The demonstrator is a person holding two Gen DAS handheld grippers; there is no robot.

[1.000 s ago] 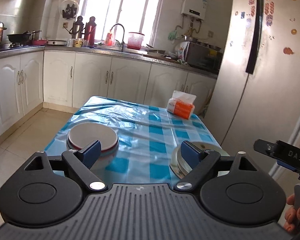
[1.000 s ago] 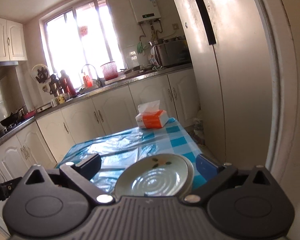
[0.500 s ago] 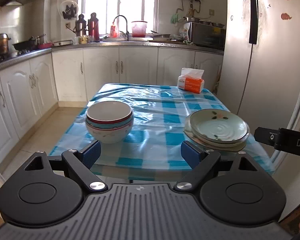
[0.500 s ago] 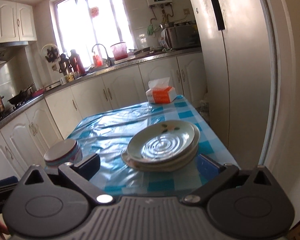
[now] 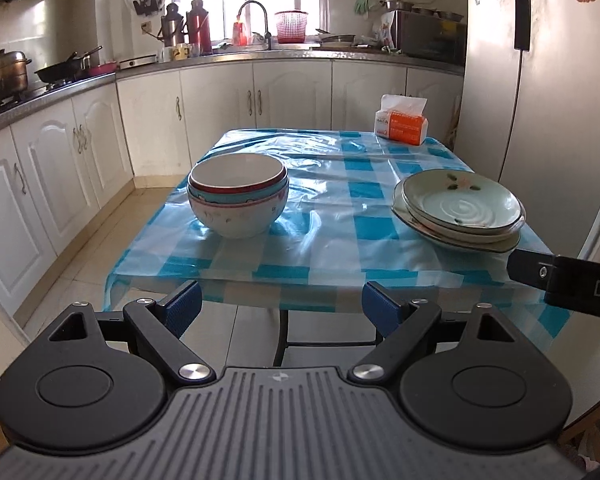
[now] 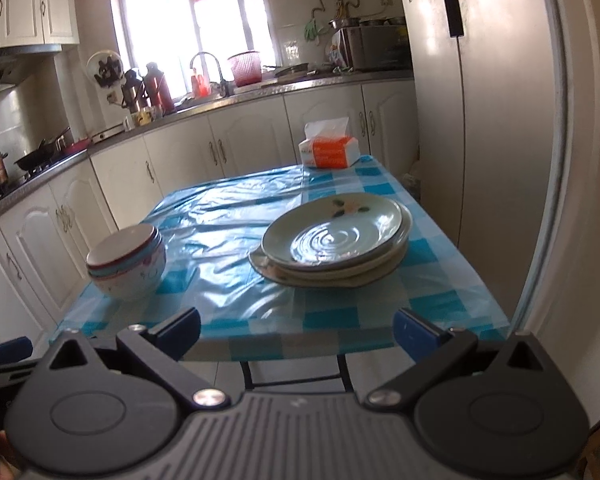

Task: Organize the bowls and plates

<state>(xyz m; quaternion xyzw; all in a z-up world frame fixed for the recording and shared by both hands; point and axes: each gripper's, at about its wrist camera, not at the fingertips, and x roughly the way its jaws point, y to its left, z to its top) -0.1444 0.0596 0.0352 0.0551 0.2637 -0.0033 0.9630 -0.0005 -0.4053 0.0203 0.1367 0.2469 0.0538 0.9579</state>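
- Left gripper (image 5: 281, 307): jaws spread wide, nothing between them; held off the near edge of the table (image 5: 340, 272), clear of the dishes.
- Right gripper (image 6: 296, 334): jaws spread wide, empty; also short of the table's near edge.
- Stack of bowls (image 5: 238, 194): nested, upright, on the table's left side.
- Stack of plates (image 5: 460, 208): on the right side, well apart from the bowls; pale green plate on top.
- Tissue pack (image 5: 400, 122): far right corner.

Pulled both grippers back off the table (image 5: 332, 268); bowl stack (image 5: 238, 196) and plate stack (image 6: 332, 240) now farther ahead.
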